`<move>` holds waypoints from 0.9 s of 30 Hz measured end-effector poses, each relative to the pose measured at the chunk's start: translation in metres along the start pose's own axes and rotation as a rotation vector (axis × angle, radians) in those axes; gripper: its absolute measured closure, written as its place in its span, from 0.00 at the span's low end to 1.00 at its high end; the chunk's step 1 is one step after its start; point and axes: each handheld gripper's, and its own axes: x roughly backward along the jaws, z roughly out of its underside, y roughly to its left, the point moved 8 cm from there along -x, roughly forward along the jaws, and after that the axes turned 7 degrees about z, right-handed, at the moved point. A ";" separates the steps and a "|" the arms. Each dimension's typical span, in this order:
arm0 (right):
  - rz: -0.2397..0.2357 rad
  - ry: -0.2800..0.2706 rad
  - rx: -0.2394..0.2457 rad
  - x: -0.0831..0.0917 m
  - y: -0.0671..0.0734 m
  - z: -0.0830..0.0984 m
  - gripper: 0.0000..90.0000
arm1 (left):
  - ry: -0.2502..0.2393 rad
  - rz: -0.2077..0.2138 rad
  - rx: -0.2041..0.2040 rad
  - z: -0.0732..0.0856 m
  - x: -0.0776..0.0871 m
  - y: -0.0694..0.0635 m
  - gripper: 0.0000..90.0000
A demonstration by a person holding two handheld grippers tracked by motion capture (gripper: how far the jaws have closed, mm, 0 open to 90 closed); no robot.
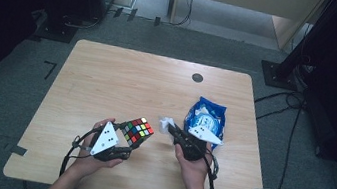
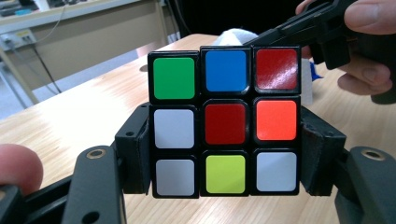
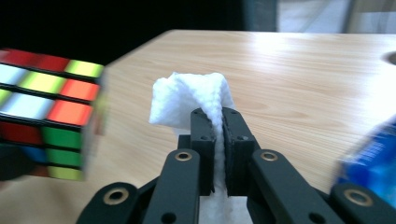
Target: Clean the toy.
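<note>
While clamped, cube [image 2: 225, 122] between jaws.

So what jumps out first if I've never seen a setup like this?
The bright puzzle cube, clamped between the jaws of the left hand-held gripper near the table's front edge. Just right of it, the right hand-held gripper pinches a white tissue. Behind that hand a blue packet lies on the wooden table.

Light wood table [image 1: 108, 80], rounded corners; blue snack bag [image 1: 206, 118] lying flat near right edge.
</note>
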 end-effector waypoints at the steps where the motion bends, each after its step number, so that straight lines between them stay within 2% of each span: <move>1: 0.050 0.009 0.024 -0.003 -0.010 0.002 0.83 | -0.002 -0.006 0.006 0.000 0.000 0.002 0.38; 2: 0.050 0.009 0.024 -0.003 -0.010 0.002 0.83 | -0.002 -0.006 0.006 0.000 0.000 0.002 0.38; 3: 0.055 0.024 0.011 -0.006 -0.014 0.004 0.73 | 0.003 -0.012 0.008 0.001 0.000 0.004 0.38; 4: 0.055 0.024 0.011 -0.006 -0.014 0.004 0.73 | 0.003 -0.012 0.008 0.001 0.000 0.004 0.38; 5: 0.057 0.014 0.009 -0.005 -0.016 0.003 0.69 | 0.005 -0.014 0.010 0.002 0.001 0.005 0.38; 6: 0.039 -0.013 0.002 -0.002 -0.013 -0.002 0.63 | 0.007 -0.015 0.012 0.003 0.001 0.005 0.38; 8: 0.033 -0.021 0.004 0.000 -0.010 -0.005 0.60 | 0.009 -0.019 0.018 0.004 0.001 0.007 0.38; 9: 0.009 -0.043 0.016 0.004 -0.002 -0.011 0.56 | 0.011 -0.021 0.023 0.005 0.000 0.008 0.38; 11: -0.036 -0.056 0.008 0.008 0.011 -0.017 0.51 | 0.011 -0.022 0.024 0.005 0.000 0.009 0.38; 12: -0.036 -0.056 0.008 0.008 0.011 -0.017 0.51 | 0.012 -0.023 0.024 0.005 0.000 0.009 0.38; 14: -0.089 -0.066 -0.006 0.013 0.026 -0.023 0.44 | 0.011 -0.024 0.024 0.005 0.000 0.008 0.38; 15: -0.142 -0.071 -0.023 0.016 0.042 -0.027 0.36 | 0.011 -0.024 0.024 0.004 0.000 0.008 0.38; 16: -0.142 -0.071 -0.023 0.016 0.042 -0.027 0.36 | 0.010 -0.024 0.024 0.004 0.000 0.008 0.38; 17: -0.167 -0.069 -0.031 0.017 0.049 -0.028 0.33 | 0.009 -0.024 0.023 0.004 0.000 0.007 0.38; 18: -0.212 -0.056 -0.060 0.017 0.062 -0.028 0.26 | 0.009 -0.021 0.022 0.004 -0.001 0.006 0.38; 21: -0.245 -0.017 -0.104 0.013 0.073 -0.022 0.19 | 0.007 -0.018 0.013 0.002 -0.004 0.000 0.38; 25: -0.225 0.042 -0.118 0.003 0.080 -0.010 0.17 | 0.002 -0.016 -0.004 -0.001 -0.008 -0.007 0.38; 27: -0.217 0.058 -0.142 0.000 0.080 -0.007 0.18 | 0.000 -0.006 -0.014 -0.002 -0.009 -0.010 0.38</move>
